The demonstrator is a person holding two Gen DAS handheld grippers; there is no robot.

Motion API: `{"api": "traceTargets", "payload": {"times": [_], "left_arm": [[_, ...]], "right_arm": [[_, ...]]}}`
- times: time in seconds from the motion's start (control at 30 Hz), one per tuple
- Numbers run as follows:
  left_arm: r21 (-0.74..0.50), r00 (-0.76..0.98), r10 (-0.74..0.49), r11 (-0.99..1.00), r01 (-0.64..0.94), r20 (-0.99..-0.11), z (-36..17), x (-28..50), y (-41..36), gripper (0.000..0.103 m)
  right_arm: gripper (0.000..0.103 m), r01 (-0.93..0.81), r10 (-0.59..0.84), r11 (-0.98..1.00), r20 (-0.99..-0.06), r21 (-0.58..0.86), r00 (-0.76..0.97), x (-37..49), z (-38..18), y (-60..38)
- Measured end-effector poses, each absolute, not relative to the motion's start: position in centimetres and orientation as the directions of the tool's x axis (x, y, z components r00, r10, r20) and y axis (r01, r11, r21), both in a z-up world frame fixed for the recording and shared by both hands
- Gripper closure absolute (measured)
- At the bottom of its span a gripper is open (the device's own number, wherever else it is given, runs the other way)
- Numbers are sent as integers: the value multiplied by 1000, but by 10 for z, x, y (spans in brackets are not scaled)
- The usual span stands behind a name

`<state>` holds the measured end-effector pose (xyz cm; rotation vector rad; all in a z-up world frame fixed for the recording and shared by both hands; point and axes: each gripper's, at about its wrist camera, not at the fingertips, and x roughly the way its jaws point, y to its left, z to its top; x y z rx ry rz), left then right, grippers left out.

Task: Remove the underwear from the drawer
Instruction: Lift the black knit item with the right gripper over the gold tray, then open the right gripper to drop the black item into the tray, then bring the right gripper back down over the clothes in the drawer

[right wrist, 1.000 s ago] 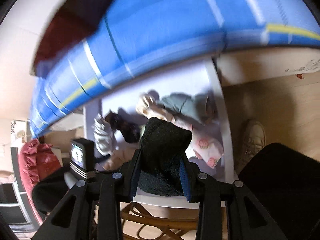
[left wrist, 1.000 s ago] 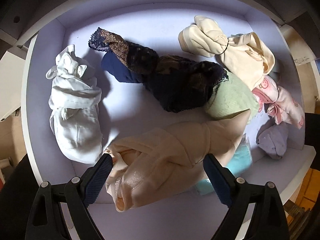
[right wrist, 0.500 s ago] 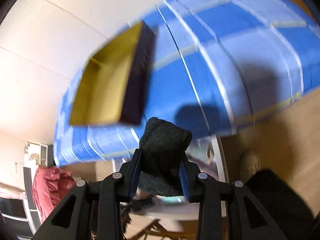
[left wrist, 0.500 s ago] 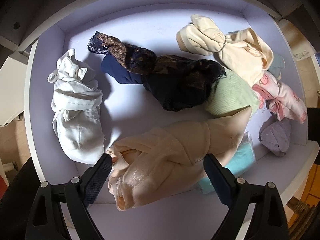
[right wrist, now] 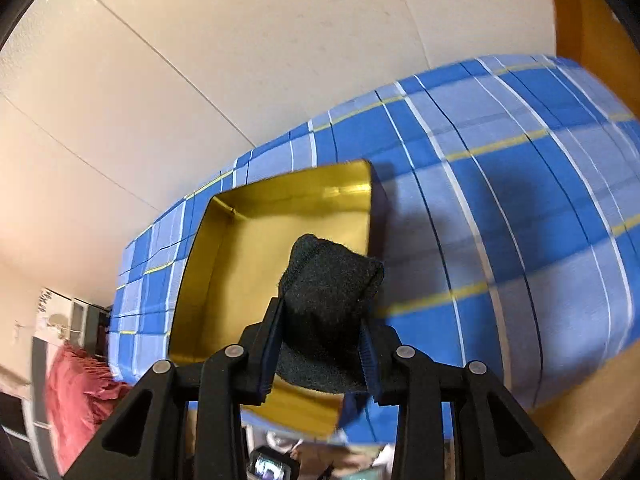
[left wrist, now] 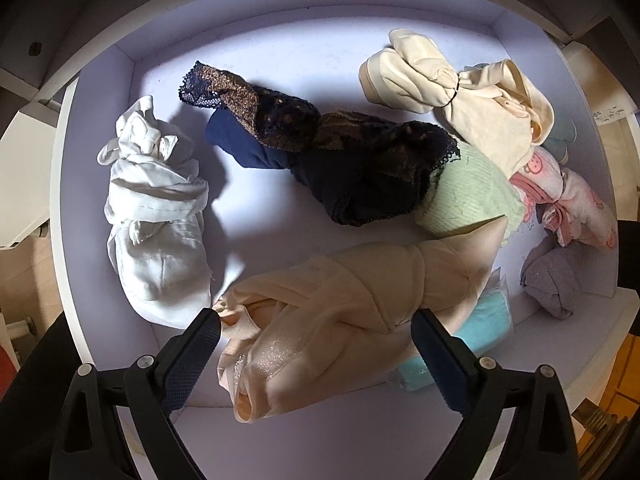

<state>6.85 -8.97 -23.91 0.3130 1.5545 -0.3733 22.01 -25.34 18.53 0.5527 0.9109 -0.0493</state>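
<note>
Underwear (right wrist: 328,304) clenched in right hand-held gripper (right wrist: 318,350) over yellow box (right wrist: 240,264) on bed (right wrist: 500,216); left hand-held gripper (left wrist: 316,334) released above drawer (left wrist: 280,52); next, release into box

Blue plaid bed (right wrist: 500,208) against cream wall (right wrist: 200,60); perhaps wooden floor (right wrist: 592,420).

One drawer (left wrist: 100,184) lying open, nine bundles of underwear sitting inside it, one black rolled garment (right wrist: 330,312), one gold-lined box (right wrist: 224,272) resting on one blue plaid bed (right wrist: 520,216), two hand-held grippers showing, left (left wrist: 316,322) and right (right wrist: 320,344).
</note>
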Motion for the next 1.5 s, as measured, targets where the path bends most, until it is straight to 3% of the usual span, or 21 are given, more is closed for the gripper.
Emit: {"api": "traceTargets", "payload": {"times": [0.4, 0.67, 1.2, 1.5], "left_arm": [[-76, -45, -63, 915, 396, -997, -241, 75, -81, 5], [-72, -40, -61, 913, 402, -997, -243, 76, -83, 5], [-60, -25, -55, 907, 417, -998, -247, 72, -95, 5], [-38, 0, -42, 895, 445, -999, -246, 65, -104, 4]], "right_arm": [[67, 334, 63, 890, -811, 309, 582, 302, 157, -248], [58, 363, -37, 908, -823, 209, 566, 321, 144, -244], [53, 255, -58, 956, -758, 145, 649, 238, 148, -225], [52, 196, -54, 976, -772, 92, 633, 174, 132, -211]]}}
